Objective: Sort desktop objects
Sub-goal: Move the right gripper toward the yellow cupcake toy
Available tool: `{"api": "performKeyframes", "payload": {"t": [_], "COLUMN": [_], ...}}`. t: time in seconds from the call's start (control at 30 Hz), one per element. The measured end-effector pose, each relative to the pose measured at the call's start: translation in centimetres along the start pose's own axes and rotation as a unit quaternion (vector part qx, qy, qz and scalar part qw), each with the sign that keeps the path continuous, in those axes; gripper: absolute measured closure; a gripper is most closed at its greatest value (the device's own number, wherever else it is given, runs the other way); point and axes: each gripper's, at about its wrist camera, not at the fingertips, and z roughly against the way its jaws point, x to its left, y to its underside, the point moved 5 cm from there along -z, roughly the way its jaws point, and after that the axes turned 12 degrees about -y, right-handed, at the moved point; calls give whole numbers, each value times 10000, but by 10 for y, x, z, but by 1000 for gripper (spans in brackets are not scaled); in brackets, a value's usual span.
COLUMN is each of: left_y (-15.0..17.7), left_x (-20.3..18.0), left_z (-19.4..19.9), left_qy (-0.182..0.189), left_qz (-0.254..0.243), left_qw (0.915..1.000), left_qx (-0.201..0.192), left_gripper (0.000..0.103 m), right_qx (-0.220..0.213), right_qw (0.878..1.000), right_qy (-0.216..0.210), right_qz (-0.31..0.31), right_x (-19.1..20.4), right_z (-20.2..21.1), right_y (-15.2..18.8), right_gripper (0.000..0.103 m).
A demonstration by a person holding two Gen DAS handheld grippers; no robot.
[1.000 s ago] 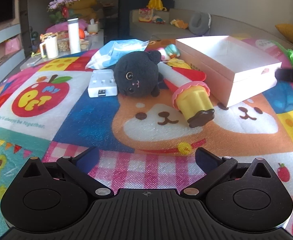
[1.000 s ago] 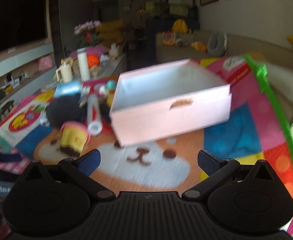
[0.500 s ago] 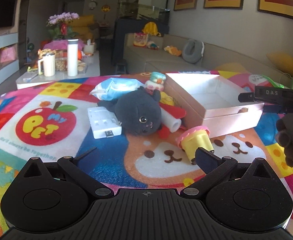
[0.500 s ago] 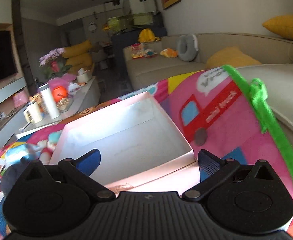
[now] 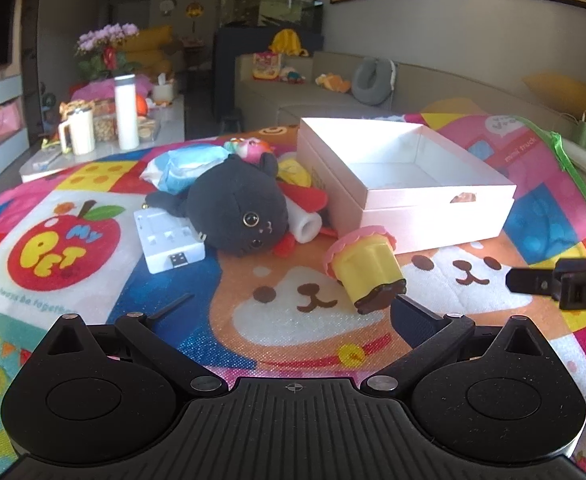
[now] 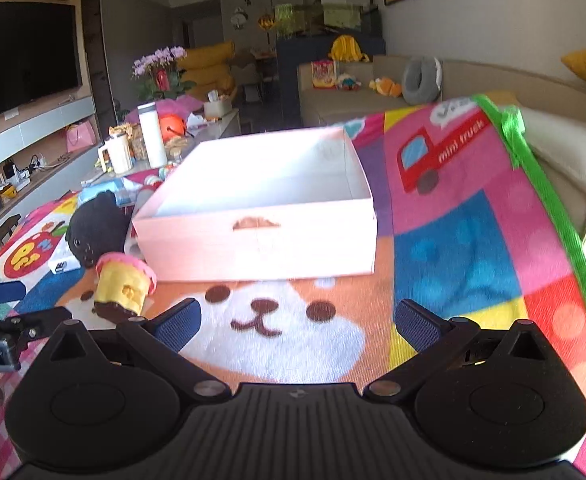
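An open white box (image 5: 409, 184) stands on the colourful mat, empty inside; it also shows in the right wrist view (image 6: 261, 208). A black cat plush (image 5: 237, 212) lies left of it, with a white power strip (image 5: 165, 240), a blue packet (image 5: 185, 164), a white tube (image 5: 305, 224) and a yellow cupcake toy (image 5: 365, 268) on its side. My left gripper (image 5: 293, 304) is open and empty, low over the mat just in front of the cupcake. My right gripper (image 6: 297, 316) is open and empty, in front of the box, with the cupcake toy (image 6: 123, 284) at its left.
A low table with a white flask (image 5: 127, 112) and a mug (image 5: 79, 132) stands beyond the mat's far left. A sofa (image 5: 333, 92) runs behind. The mat's green edge (image 6: 549, 200) lies at the right. The right gripper's body (image 5: 565, 284) shows at the left view's right edge.
The right gripper has pulled back from above the box and now faces its front wall. The left gripper has shifted a little, bringing the cupcake toy closer to its right finger.
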Motion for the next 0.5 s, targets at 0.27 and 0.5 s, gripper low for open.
{"api": "performKeyframes", "payload": {"t": [0.27,0.5], "left_y": [-13,-25], "left_x": [-17,-37], "left_z": [-14,-46], "left_qy": [348,631], "left_qz": [95,231], "left_qw": [9993,9951], "left_qx": [110,724], "left_gripper": [0,30], "right_qx": [284,462], "right_qw": [9986,9985], "right_qy": [102,253], "right_qz": [-428,-140], "right_x": [-5,2], "right_z": [-11,-14], "right_y": [23,24], "right_gripper": [0,0]}}
